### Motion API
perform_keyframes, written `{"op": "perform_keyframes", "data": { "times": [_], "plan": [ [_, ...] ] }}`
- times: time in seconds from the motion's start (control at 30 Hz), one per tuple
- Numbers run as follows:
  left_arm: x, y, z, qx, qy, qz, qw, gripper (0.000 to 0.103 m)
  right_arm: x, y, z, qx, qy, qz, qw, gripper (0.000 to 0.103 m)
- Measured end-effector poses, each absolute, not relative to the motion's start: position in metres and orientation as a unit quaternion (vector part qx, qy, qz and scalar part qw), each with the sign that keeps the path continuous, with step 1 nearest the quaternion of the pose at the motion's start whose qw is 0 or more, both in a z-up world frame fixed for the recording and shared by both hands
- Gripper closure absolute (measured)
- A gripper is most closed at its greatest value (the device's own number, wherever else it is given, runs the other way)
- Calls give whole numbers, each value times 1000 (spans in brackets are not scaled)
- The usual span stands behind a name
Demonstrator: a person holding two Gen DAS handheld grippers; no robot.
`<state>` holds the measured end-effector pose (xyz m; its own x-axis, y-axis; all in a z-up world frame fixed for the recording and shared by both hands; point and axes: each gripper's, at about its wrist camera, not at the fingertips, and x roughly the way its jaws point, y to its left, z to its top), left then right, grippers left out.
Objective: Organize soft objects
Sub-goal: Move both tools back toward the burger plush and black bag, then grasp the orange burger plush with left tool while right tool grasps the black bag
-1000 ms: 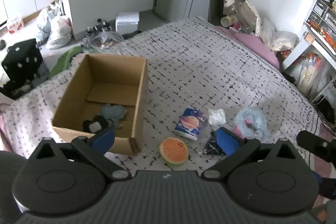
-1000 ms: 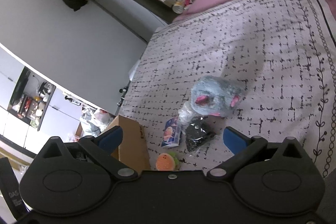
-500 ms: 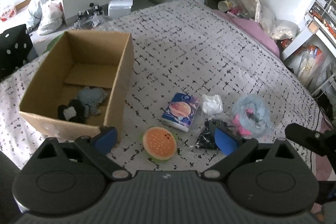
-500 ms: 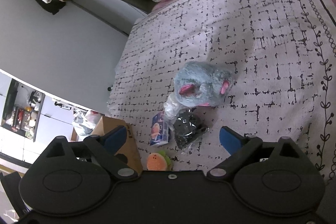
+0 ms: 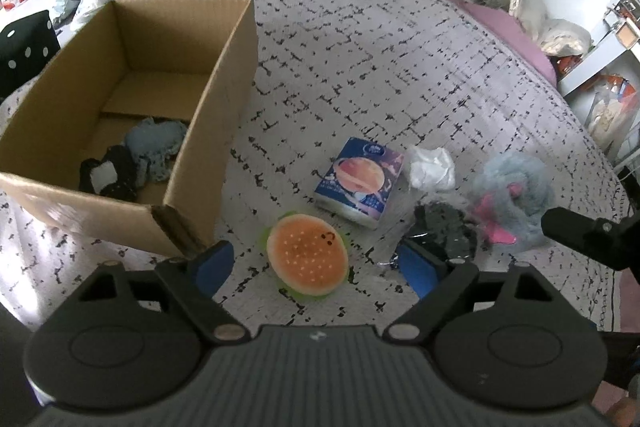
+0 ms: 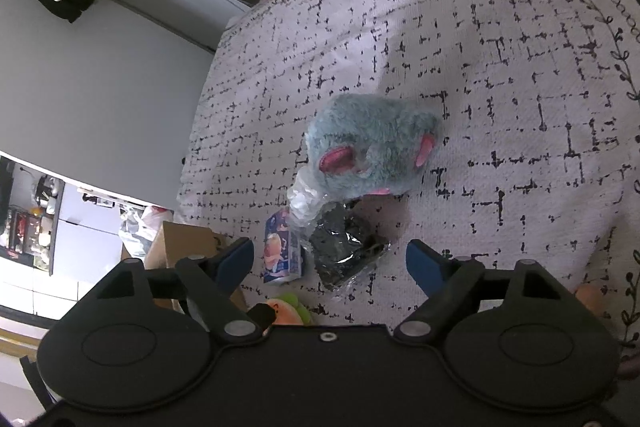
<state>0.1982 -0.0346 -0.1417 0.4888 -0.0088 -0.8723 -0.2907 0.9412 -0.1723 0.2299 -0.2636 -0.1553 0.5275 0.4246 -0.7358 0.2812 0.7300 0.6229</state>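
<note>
While both tools hang over the bed point(image 5: 400, 67), the left hand-held gripper point(image 5: 316, 267) has the burger toy point(image 5: 306, 259) between its blue pads, jaws closing but not yet pressing on it, so it grips nothing. The right hand-held gripper point(image 6: 330, 261) frames the black bag point(image 6: 346, 251) the same way: jaws closing, nothing grasped. The burger lies just beside the corner of the box point(image 5: 224, 107), which already holds a grey cloth point(image 5: 156, 147) and a dark knit piece point(image 5: 110, 177). The tissue pack point(image 5: 358, 183), a white wad point(image 5: 430, 167) and the blue plush point(image 6: 372, 147) lie near, the plush touching the bag.

To do this well, I would lower each tool until the pads bracket the widest part of its target, then squeeze. The burger should compress, so take it across the middle and low. The bag looks slick and crinkly; grab its bulk, not a loose edge, and keep the pads clear of the plush
</note>
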Motion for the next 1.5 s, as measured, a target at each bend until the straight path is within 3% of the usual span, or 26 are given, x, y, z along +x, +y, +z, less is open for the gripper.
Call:
{"op": "perform_keyframes", "data": {
  "times": [0.3, 0.67, 0.87, 0.9, 1.0, 1.13, 1.5],
  "plan": [
    [206, -43, -173, -124, 515, 113, 841, 19, 251, -237, -175, 315, 507, 37, 801, 22],
    [216, -38, -189, -124, 526, 131, 831, 48, 270, -208, -190, 241, 520, 34, 819, 22],
    [214, -37, -187, -134, 526, 128, 830, 54, 274, -196, -195, 213, 524, 48, 823, 22],
    [213, -37, -186, -136, 527, 127, 830, 54, 274, -194, -195, 207, 525, 51, 824, 26],
    [211, -36, -183, -145, 529, 124, 827, 55, 272, -191, -199, 184, 528, 51, 827, 54],
    [206, -36, -170, -145, 524, 118, 831, 55, 269, -191, -198, 174, 524, 54, 832, 72],
    [178, -27, -115, -144, 477, 111, 860, 55, 245, -192, -164, 193, 484, 79, 850, 73]
  ]
}}
